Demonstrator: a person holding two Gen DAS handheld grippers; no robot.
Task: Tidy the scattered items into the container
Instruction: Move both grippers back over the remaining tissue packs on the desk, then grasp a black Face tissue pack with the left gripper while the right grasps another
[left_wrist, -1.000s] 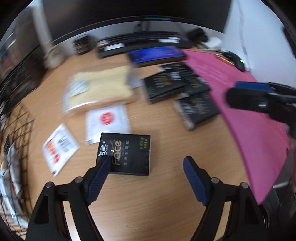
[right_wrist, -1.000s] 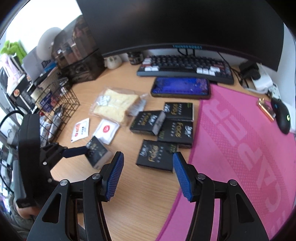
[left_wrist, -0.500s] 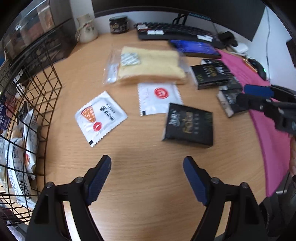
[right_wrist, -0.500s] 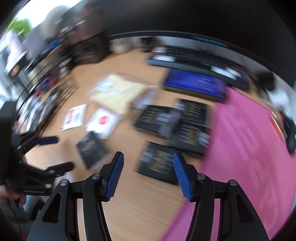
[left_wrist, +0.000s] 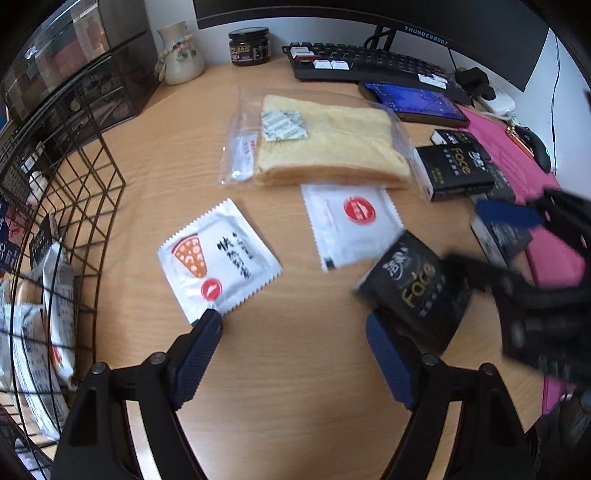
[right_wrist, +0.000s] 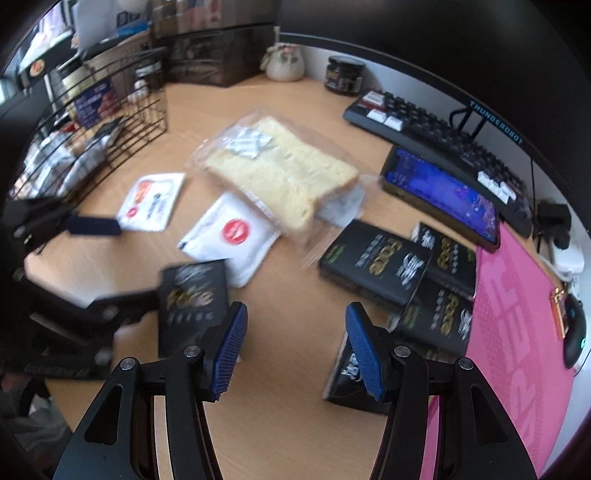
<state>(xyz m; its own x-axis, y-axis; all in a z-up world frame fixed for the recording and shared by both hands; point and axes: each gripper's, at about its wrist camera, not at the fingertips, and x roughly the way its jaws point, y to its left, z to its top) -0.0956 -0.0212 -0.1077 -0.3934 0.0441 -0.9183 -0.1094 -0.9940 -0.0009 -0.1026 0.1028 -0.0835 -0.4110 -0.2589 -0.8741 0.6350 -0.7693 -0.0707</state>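
Scattered flat on table (left_wrist: 295, 369): two white sachets (left_wrist: 218, 264) (left_wrist: 352, 223), bagged bread (left_wrist: 325, 147), black "Face" packets (left_wrist: 415, 291) (right_wrist: 373, 260). Wire basket (left_wrist: 85, 206) at left, holding packets.

The black Face packet (left_wrist: 413, 295) beside the round-logo sachet (left_wrist: 352, 225) is blurry, and the wire basket (left_wrist: 74, 206) is cut off.
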